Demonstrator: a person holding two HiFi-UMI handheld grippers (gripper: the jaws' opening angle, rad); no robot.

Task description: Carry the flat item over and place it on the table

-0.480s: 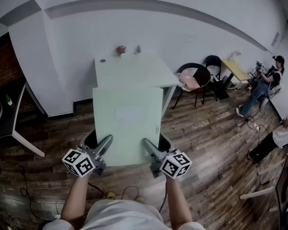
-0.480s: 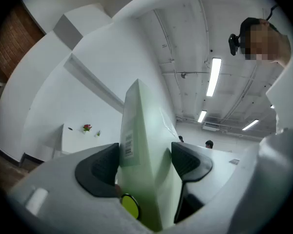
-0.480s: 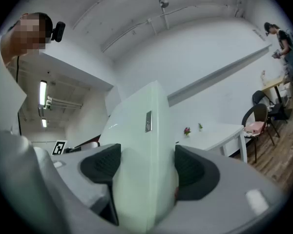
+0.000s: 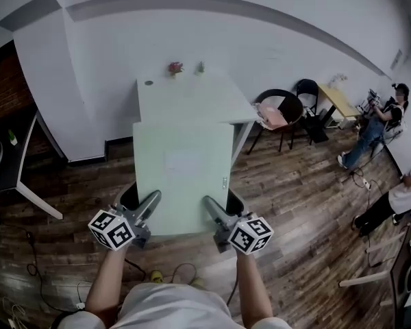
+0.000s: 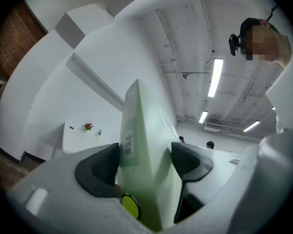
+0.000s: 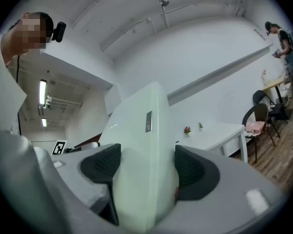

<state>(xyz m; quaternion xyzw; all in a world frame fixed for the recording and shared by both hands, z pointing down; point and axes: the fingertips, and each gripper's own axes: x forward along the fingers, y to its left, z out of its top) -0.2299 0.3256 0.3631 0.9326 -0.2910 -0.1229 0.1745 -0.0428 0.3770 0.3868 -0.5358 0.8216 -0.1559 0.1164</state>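
A flat pale green box [image 4: 183, 177] hangs level in the air in front of me, with a small label on its right edge. My left gripper [image 4: 151, 203] is shut on its near left corner and my right gripper [image 4: 214, 208] on its near right corner. In the left gripper view the box [image 5: 144, 130] stands edge-on between the dark pads [image 5: 100, 167]. The right gripper view shows the same box [image 6: 141, 140] filling the gap between its pads [image 6: 195, 172]. The white table [image 4: 192, 101] stands just beyond the box's far edge, against the wall.
A small flower pot [image 4: 175, 68] and a tiny plant [image 4: 200, 66] sit at the white table's back. Dark chairs [image 4: 277, 115] and a yellow table [image 4: 335, 100] stand to the right, with a seated person [image 4: 377, 125] further off. A dark table [image 4: 14, 163] is on the left. Cables [image 4: 157, 278] lie on the wooden floor.
Barely anything differs: the room has shifted slightly in the head view, and both grippers keep the same hold on the box.
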